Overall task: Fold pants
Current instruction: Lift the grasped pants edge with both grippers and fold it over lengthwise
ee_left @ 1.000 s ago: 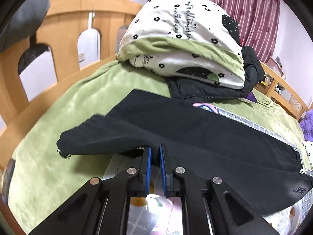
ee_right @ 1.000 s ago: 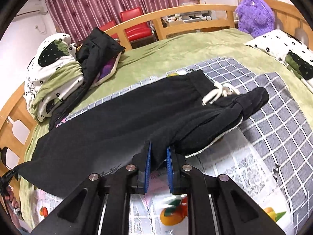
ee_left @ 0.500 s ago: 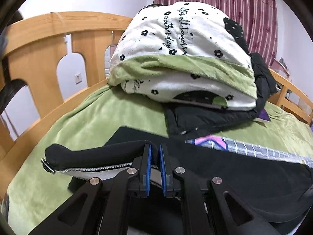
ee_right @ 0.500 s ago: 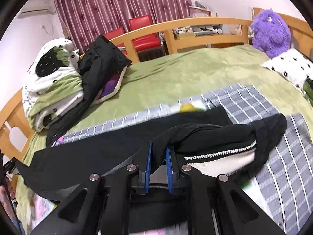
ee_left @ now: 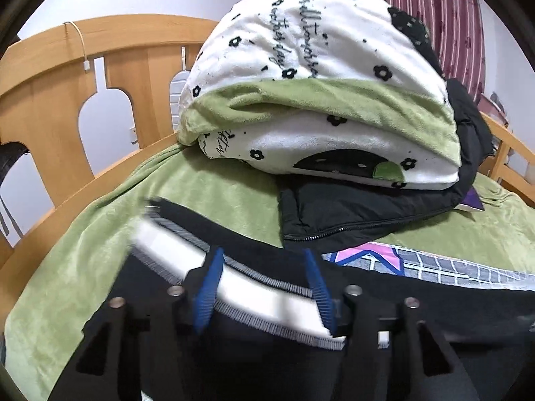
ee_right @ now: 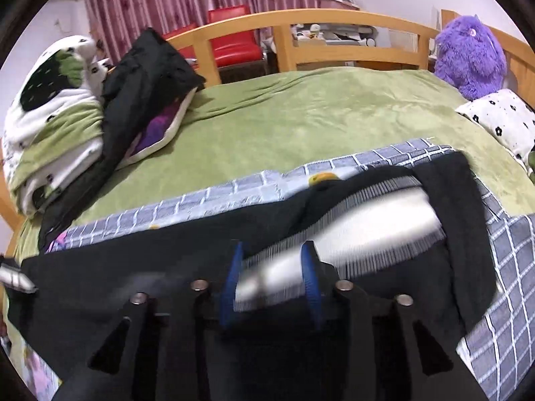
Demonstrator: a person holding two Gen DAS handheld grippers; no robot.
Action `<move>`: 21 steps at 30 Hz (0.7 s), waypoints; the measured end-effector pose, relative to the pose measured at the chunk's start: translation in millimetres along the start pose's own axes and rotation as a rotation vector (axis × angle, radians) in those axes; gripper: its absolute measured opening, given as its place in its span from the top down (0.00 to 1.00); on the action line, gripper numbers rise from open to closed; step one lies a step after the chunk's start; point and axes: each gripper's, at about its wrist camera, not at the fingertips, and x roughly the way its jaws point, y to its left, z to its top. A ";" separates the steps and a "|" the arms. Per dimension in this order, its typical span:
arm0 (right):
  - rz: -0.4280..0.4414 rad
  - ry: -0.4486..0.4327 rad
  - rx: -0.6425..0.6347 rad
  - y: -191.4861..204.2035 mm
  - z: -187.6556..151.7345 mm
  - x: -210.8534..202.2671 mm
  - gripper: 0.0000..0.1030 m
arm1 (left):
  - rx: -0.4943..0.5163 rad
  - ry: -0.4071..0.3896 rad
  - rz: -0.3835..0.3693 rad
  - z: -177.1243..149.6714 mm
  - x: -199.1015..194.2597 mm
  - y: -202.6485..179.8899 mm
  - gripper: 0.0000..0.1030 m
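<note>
At the bottom of the left wrist view, the left gripper [ee_left: 265, 287] has its jaws parted, just opened, with the blue pads standing clear of the cloth. Between and beyond them lies a blurred white stripe with ribbed grey edging, running from left of centre down toward the lower right; it belongs to the black pants [ee_left: 418, 304], which fill the lower half of the frame.

At the bottom of the right wrist view, the right gripper [ee_right: 272, 284] also has its jaws parted, just opened, and nothing is pinched. The same kind of blurred white stripe passes between the pads and climbs toward the right of the frame, where a black flap of the pants is turned over it. The pants stretch from the left edge to the right of centre, lying on a grey checked sheet [ee_right: 508, 267].

My judgement: one lengthwise fold has just been laid, one leg brought over the other, and both grippers have let go. The pants are long and not yet compact, so folding them across their length probably remains, along with smoothing the turned flap.

Farther off, the green bedspread [ee_right: 317, 113] covers the bed. In the upper left sit a folded flowered blanket [ee_right: 50, 100] and a black jacket [ee_right: 147, 70]. A purple plush toy [ee_right: 468, 60] sits at the upper right, before a wooden bed rail [ee_right: 334, 20].
</note>
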 end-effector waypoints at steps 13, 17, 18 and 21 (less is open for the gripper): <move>0.021 0.120 0.033 -40.5 -137.0 -75.6 0.48 | -0.092 0.260 -0.087 -115.0 -41.0 81.6 0.33; 0.050 0.178 0.144 -64.6 -164.2 -65.3 0.42 | -0.168 0.345 -0.131 -144.7 -23.1 93.2 0.33; 0.063 0.163 0.161 -67.5 -166.4 -65.1 0.42 | -0.175 0.348 -0.134 -147.4 -20.0 92.7 0.33; 0.079 0.117 0.192 -71.7 -161.0 -64.9 0.38 | -0.184 0.321 -0.147 -144.6 -13.0 89.4 0.33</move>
